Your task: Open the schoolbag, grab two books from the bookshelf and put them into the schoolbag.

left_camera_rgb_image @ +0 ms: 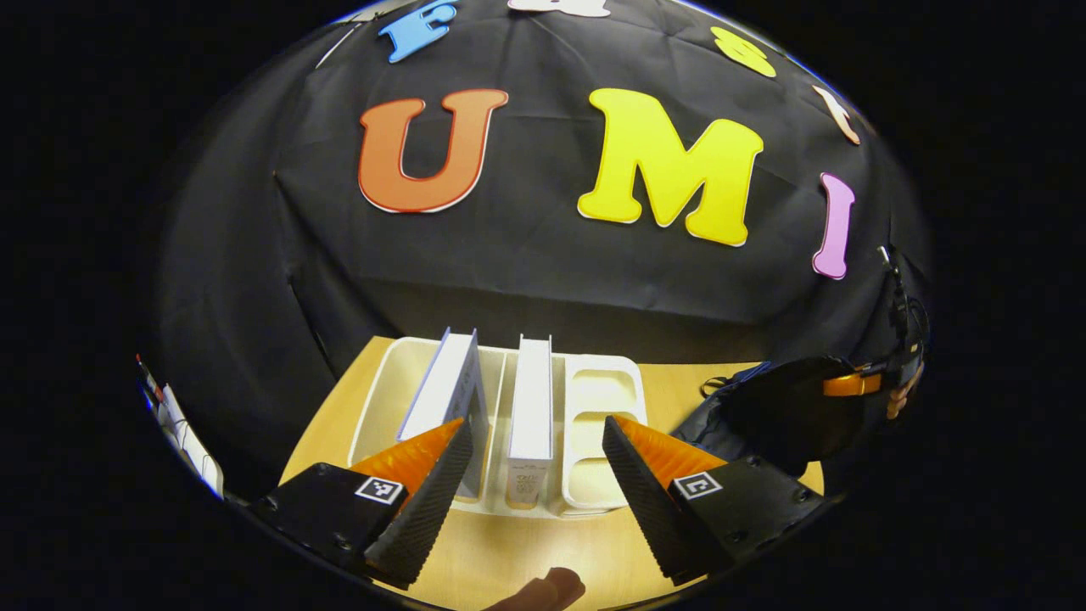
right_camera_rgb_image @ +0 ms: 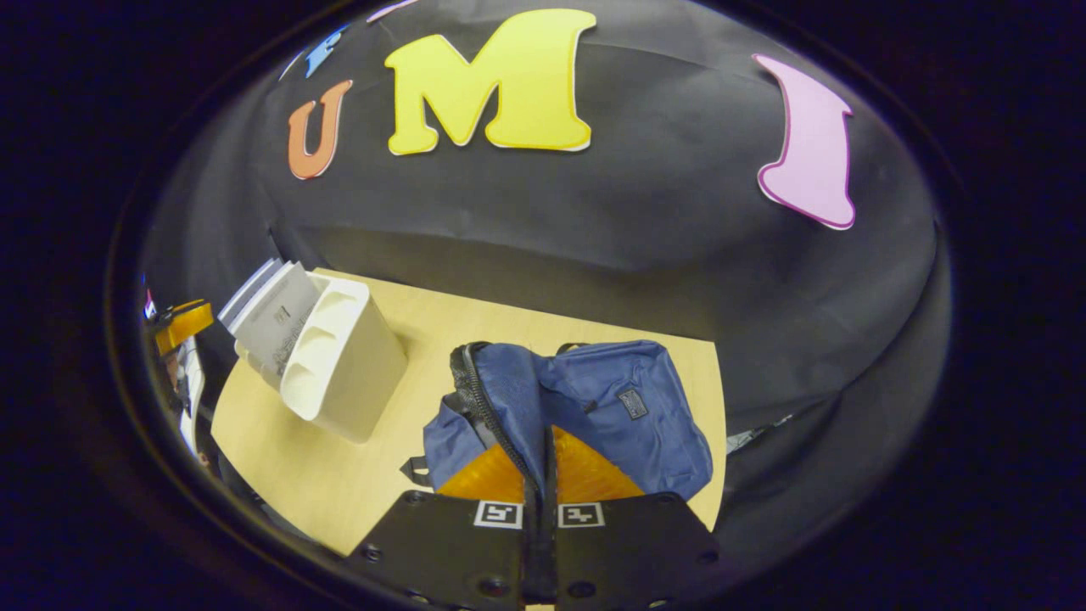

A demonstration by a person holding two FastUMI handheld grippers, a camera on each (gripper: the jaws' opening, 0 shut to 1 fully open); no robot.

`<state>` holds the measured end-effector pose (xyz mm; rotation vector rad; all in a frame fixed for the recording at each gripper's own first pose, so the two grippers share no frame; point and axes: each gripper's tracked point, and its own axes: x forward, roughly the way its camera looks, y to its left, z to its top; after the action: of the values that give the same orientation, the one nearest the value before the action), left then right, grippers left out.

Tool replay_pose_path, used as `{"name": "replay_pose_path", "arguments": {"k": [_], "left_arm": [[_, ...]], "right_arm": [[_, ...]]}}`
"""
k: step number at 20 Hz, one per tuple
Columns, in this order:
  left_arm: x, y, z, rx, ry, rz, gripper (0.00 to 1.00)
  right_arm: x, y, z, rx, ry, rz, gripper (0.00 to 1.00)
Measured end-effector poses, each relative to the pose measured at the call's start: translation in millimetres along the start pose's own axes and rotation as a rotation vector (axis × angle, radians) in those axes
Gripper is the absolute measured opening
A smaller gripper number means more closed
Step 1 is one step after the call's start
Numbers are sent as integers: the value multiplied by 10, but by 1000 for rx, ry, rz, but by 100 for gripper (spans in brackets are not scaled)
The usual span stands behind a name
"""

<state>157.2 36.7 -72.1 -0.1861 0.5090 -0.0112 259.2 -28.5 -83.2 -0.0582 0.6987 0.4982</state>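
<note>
A white bookshelf rack (left_camera_rgb_image: 598, 407) stands on the wooden table with two books upright in its slots. One pale book (left_camera_rgb_image: 450, 382) leans left; a white book (left_camera_rgb_image: 532, 399) stands straight. My left gripper (left_camera_rgb_image: 536, 424) is open just in front of the rack, its fingers on either side of the white book and apart from it. The navy schoolbag (right_camera_rgb_image: 628, 407) lies on the table to the right of the rack (right_camera_rgb_image: 348, 373). My right gripper (right_camera_rgb_image: 547, 433) is shut on the bag's zipper edge (right_camera_rgb_image: 488, 399), with the zipper line running down between its fingers.
The wooden table (left_camera_rgb_image: 509, 552) ends at the black cloth wall behind the rack and bag. The schoolbag (left_camera_rgb_image: 704, 416) and the other gripper's dark body (left_camera_rgb_image: 789, 407) sit right of the rack. A fingertip (left_camera_rgb_image: 547, 590) shows at the bottom edge.
</note>
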Motion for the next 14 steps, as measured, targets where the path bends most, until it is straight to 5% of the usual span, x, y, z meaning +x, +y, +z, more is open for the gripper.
{"name": "replay_pose_path", "arguments": {"k": [11,14], "left_arm": [[1007,199,-426,160,415,72,97],[1121,255,-506,197,495,104,88]], "right_arm": [[71,-109,-19,2,6,32,1],[53,-66,-46,32,12,61,0]]}}
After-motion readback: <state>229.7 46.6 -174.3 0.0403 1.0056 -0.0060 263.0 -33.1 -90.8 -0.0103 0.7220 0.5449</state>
